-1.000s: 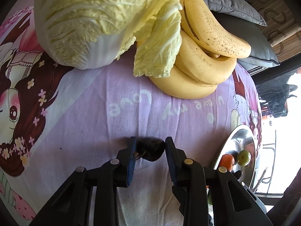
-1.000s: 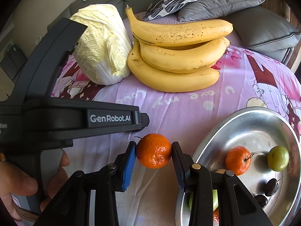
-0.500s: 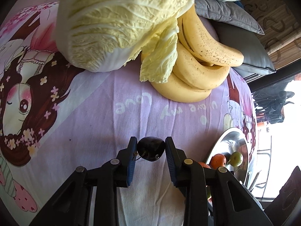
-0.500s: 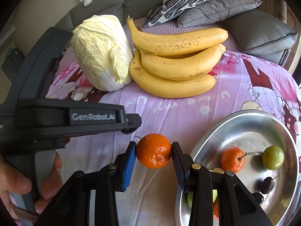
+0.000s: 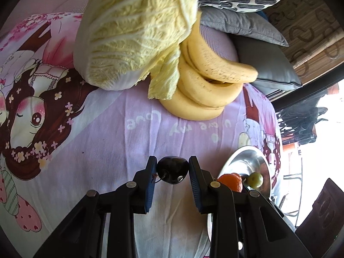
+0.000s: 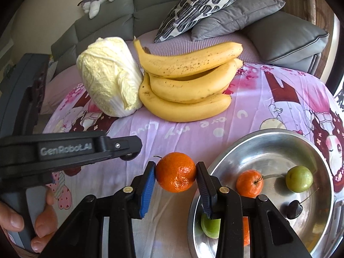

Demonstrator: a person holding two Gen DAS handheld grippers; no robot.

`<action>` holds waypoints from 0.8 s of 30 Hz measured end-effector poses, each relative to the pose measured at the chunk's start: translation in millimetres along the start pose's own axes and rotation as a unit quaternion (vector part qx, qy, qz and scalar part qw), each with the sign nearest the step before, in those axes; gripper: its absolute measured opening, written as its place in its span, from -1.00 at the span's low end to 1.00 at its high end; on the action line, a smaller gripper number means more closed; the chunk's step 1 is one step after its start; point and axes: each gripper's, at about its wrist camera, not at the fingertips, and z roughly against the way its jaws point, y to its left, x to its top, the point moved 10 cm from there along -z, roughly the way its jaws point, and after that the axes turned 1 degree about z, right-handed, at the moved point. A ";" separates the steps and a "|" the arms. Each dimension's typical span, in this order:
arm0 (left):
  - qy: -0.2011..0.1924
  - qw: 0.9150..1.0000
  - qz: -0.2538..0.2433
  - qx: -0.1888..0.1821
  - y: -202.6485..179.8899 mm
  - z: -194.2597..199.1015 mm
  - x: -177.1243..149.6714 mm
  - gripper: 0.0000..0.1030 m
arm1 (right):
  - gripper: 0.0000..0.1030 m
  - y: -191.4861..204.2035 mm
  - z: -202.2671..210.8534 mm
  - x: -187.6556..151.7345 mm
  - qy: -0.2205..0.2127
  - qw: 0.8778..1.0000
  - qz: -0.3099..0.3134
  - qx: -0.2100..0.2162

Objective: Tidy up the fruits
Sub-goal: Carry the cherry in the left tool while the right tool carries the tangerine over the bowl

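My left gripper [image 5: 172,171] is shut on a dark cherry [image 5: 172,169] and holds it above the purple cloth. My right gripper [image 6: 175,172] is shut on an orange mandarin [image 6: 175,172], held just left of the steel bowl [image 6: 266,142]. The bowl holds a mandarin [image 6: 249,182], a green fruit [image 6: 299,178], a dark cherry [image 6: 294,209] and more fruit partly hidden behind my right finger. In the left wrist view the bowl [image 5: 247,157] sits at the right with an orange mandarin [image 5: 231,181] and a green fruit [image 5: 255,180] showing.
A bunch of bananas [image 6: 189,81] and a napa cabbage [image 6: 109,81] lie at the back of the cloth-covered table [image 6: 258,99]. Grey and patterned cushions [image 6: 236,15] sit behind on a sofa. The left gripper's body [image 6: 64,150] and the hand holding it fill the left of the right wrist view.
Both grippers have risen and drawn back from the bananas and cabbage, still holding their fruit. The bowl shows more fully in the right wrist view.
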 end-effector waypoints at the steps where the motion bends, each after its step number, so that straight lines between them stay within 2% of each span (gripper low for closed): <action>1: -0.002 1.000 -0.002 -0.001 -1.4 1.9 -1.2 -0.39 | -0.21 -1.0 1.6 1.0 -0.002 1.000 -0.002 0.001; 13: -0.005 0.999 -0.048 -0.018 -44.9 2.7 -15.2 -0.39 | -0.21 -47.5 35.9 10.0 -0.038 0.997 -0.067 -0.027; 24: 0.022 0.992 -0.119 -0.035 -93.4 -7.0 -48.7 -0.39 | -0.21 -113.9 50.8 -24.2 -0.012 0.987 -0.136 -0.087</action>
